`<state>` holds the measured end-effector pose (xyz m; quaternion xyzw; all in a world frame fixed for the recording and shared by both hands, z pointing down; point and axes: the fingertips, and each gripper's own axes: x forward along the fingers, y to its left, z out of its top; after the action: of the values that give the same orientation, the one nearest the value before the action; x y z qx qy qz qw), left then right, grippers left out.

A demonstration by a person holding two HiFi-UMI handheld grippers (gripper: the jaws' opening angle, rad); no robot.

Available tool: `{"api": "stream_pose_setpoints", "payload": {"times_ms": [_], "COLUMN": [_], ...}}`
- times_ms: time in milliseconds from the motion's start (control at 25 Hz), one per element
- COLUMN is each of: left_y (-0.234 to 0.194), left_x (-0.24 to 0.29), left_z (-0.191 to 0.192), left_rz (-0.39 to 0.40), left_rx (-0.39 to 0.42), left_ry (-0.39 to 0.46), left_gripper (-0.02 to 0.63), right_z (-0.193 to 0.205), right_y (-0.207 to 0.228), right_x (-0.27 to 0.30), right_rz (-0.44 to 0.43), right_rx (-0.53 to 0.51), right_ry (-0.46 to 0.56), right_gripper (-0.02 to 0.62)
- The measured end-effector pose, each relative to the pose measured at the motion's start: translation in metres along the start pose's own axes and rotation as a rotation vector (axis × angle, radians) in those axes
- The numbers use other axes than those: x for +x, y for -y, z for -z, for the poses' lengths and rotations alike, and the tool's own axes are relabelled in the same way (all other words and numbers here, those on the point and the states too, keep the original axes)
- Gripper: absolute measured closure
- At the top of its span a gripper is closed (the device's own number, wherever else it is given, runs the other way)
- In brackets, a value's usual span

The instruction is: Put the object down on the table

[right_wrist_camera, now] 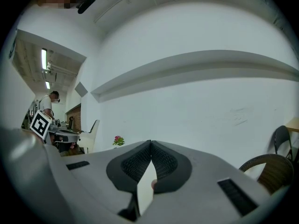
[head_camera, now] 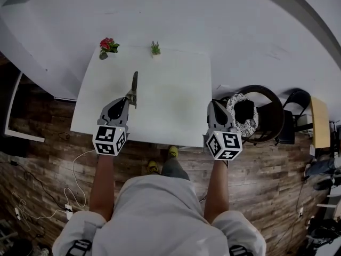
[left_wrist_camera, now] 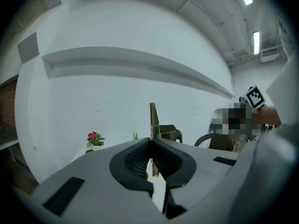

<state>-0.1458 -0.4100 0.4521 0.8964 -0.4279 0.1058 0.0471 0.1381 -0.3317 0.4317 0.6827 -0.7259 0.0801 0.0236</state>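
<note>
Nearest the camera, the person's pale grey shirt (head_camera: 154,207) fills the bottom of the head view, with both forearms stretched forward toward twelve o'clock. Beyond it stands the square white table (head_camera: 170,111), with a dark round chair with a patterned cushion (head_camera: 250,113) at three o'clock of it.

The left gripper (head_camera: 129,96) is held over the table's near-left part, close to level and tipped slightly down. Its jaws are clamped on the near end of the long, thin olive-grey metal piece (head_camera: 134,84), which runs on toward twelve o'clock above the tabletop. Whether that piece touches the surface cannot be told.

The right gripper (head_camera: 216,104) is held at the near-right edge, its jaws pressed together with nothing between them.

A red-flowered pot plant (head_camera: 108,46) and a small green plant (head_camera: 155,48) stand at the far edge.

The piece would best be lowered flat and kept short of the plants, and the jaws parted only once it is borne by the table.
</note>
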Motion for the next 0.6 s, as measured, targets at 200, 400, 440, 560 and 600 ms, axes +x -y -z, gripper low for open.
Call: {"api": "stream_pose_setpoints", "payload": {"times_ms": [200, 400, 440, 560, 600], "left_y": [0.003, 0.010, 0.011, 0.013, 0.013], "left_x": [0.021, 0.045, 0.049, 0.062, 0.066], "left_z": [0.002, 0.008, 0.010, 0.014, 0.015], "left_rz": [-0.007, -0.007, -0.006, 0.000, 0.002], "left_rx": [0.061, 0.166, 0.187, 0.235, 0.246], "left_ry": [-0.048, -0.102, -0.110, -0.135, -0.145], "left_gripper": [0.583, 0.583, 0.583, 0.583, 0.583], "right_z": [0.002, 0.004, 0.005, 0.008, 0.009], "right_y": [0.014, 0.028, 0.031, 0.038, 0.040], "right_x": [0.017, 0.030, 0.033, 0.039, 0.042], "right_rz": [-0.014, -0.024, -0.025, -0.027, -0.029], "right_rx": [0.009, 0.016, 0.016, 0.018, 0.019], "right_ry": [-0.009, -0.018, -0.022, -0.036, -0.039], "right_gripper": [0.588, 0.588, 0.588, 0.588, 0.588]}}
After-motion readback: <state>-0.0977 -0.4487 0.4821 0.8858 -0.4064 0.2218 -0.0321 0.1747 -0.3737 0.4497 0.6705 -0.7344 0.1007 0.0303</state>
